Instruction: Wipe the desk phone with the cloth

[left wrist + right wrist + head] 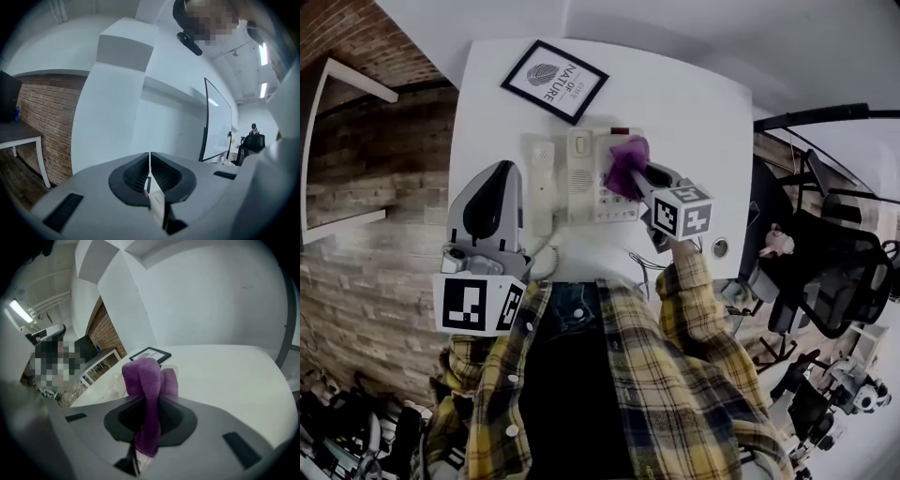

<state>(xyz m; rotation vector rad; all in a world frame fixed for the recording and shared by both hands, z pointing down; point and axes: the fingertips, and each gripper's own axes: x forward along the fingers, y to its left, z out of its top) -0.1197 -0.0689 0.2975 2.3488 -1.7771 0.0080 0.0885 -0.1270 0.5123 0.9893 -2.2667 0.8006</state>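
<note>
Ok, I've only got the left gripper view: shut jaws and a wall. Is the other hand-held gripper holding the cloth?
Observer: Yes, the right hand-held gripper is shut on a purple cloth.
Operator: Where is it?
Observer: The head view shows the cloth over the desk phone, at its keypad side.
Operator: And the handset?
Observer: The handset lies along the phone's side away from the cloth.
</note>
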